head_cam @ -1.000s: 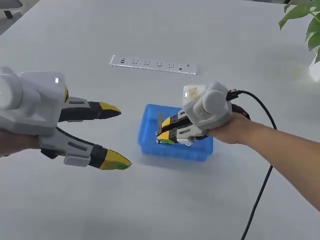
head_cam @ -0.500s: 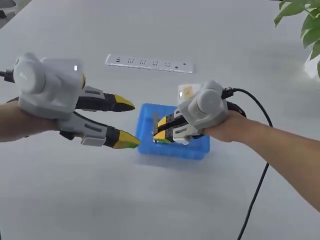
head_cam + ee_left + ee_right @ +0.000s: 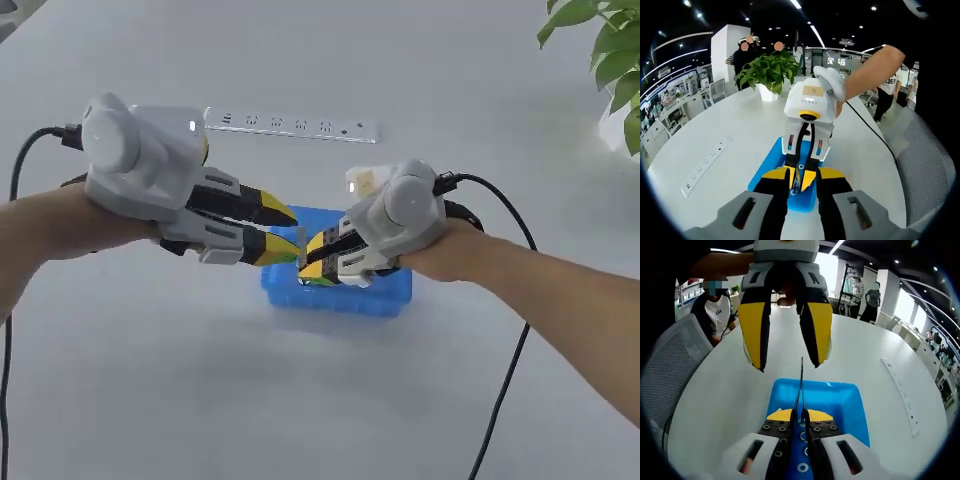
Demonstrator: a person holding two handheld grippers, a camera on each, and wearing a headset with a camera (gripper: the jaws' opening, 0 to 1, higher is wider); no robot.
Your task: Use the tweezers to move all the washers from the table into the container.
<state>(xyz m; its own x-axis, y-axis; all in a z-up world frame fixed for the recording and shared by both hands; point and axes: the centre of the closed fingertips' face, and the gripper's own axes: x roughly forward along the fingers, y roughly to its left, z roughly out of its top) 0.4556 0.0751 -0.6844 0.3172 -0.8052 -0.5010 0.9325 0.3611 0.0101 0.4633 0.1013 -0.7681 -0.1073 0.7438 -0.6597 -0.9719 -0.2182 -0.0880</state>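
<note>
**Tweezers pinched on the right, open jaws around their tip on the left**

The right gripper (image 3: 310, 264) is clenched on the tweezers (image 3: 801, 382), which stick straight out from between its yellow fingertips (image 3: 782, 415) as one thin dark blade. Directly under those fingertips sits the blue container (image 3: 840, 400), and on its floor between the jaws lie small metal rings (image 3: 803, 436) – washers, by the look of them.

Facing it head-on, the left gripper (image 3: 291, 235) is released, its two yellow-tipped fingers (image 3: 756, 330) spread apart. The free end of the tweezers points into the gap between them, near both tips but touching neither as far as the right gripper view shows. In the left gripper view the blade (image 3: 799, 172) stands in the middle of the gap, with the container's near edge (image 3: 767, 162) just beyond the fingertips.

Past both grippers – on the white table (image 3: 200, 380) – a power strip (image 3: 290, 126) lies well clear, and a leafy plant (image 3: 600, 40) stands off to the right gripper's outer side.
</note>
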